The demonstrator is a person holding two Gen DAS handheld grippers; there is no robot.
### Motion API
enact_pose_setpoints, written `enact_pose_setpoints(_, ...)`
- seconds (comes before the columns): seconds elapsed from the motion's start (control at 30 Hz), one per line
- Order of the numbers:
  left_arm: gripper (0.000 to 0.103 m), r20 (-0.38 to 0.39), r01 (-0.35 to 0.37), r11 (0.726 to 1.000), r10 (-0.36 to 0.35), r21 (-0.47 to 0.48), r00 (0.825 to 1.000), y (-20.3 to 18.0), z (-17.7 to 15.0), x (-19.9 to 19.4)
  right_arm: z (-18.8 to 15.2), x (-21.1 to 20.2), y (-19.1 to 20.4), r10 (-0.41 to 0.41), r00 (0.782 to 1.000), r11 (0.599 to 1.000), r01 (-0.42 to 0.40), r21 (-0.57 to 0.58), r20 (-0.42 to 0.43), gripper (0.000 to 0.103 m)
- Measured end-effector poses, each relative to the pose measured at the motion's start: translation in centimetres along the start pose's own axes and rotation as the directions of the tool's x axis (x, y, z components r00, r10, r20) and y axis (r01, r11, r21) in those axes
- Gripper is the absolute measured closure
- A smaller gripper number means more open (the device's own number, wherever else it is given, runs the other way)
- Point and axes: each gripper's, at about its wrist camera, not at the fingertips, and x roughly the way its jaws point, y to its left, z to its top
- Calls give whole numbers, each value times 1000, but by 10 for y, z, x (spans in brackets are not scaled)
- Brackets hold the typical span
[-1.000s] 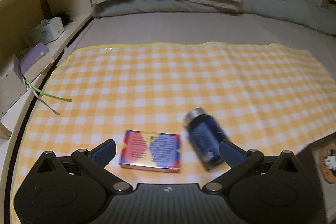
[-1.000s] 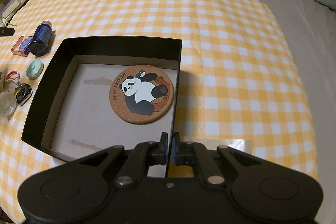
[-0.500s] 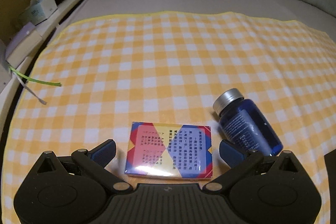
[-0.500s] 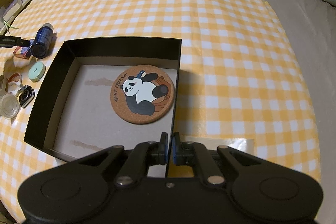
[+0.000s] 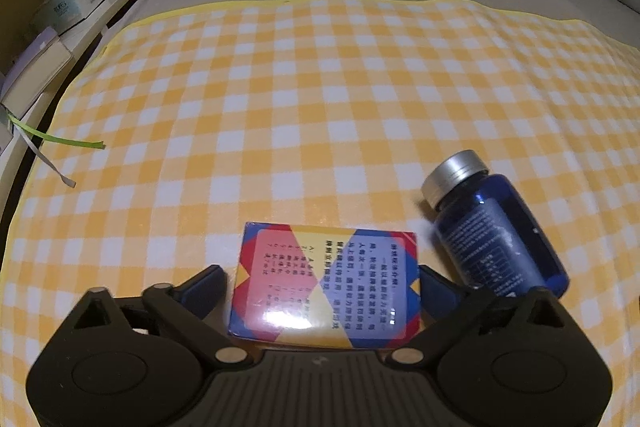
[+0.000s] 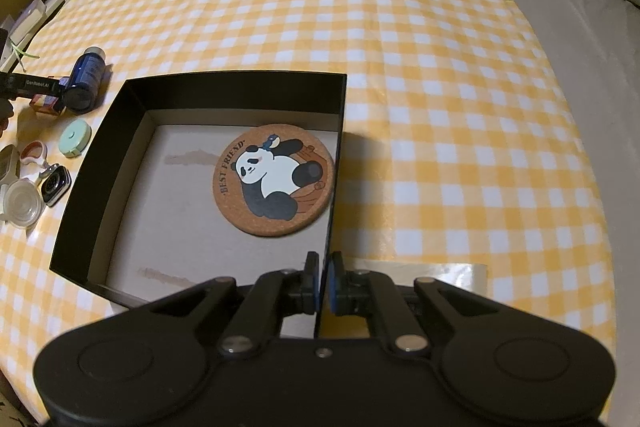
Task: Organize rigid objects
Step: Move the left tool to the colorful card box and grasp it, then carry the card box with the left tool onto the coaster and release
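Card box (image 5: 326,289): lying flat on the checked cloth (image 5: 320,99), between the closing jaws of the left gripper (image 5: 322,285), pads not yet pressing.
Blue bottle (image 5: 500,227): lying just beside it.
Right gripper (image 6: 323,287): pinching the black box (image 6: 236,93) wall, likely steadying it.
Right view only: panda coaster (image 6: 274,179) inside.

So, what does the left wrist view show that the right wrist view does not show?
Only the left: the left claw closing around the card box, its printed top readable. Only the right: the black box with the panda coaster inside, the right claw shut on its wall, a watch. Both: the blue bottle and the checked cloth.
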Motion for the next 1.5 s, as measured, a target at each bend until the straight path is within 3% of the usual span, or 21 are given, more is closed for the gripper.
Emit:
enact_pose_setpoints(0.2,13,-21,-2,1000,2,2,1000,-7,4,-2,0,1,1,-4,1000,1000,4,1,0,98)
enact_pose_setpoints(0.47,14,-34,33,996,-36,-82,999,-16,1,-15,0,1,3,-5,1000,1000,5,0,0,98)
enact_pose_setpoints(0.77,14,3,59,989,-60,-138,998,-29,-38,-63,0,2,4,-11,1000,1000,11,-8,-2,98)
enact_pose_setpoints(0.93,14,48,136,980,-130,-145,990,-42,-54,-102,0,3,4,-11,1000,1000,11,-9,-2,98)
enact_pose_setpoints(1.07,14,85,257,956,-246,-145,965,-70,-58,-137,0,2,4,-9,1000,1000,9,-6,-2,98)
enact_pose_setpoints(1.2,14,105,371,922,-360,-112,927,-113,-60,-162,0,0,4,-9,1000,1000,9,-2,0,98)
enact_pose_setpoints(1.37,14,70,499,862,-494,-88,867,-158,-62,-171,1,-2,4,-9,1000,1000,9,3,6,98)
enact_pose_setpoints(1.5,14,28,549,832,-549,-78,836,-197,-69,-171,0,-3,3,-10,1000,1000,10,4,10,98)
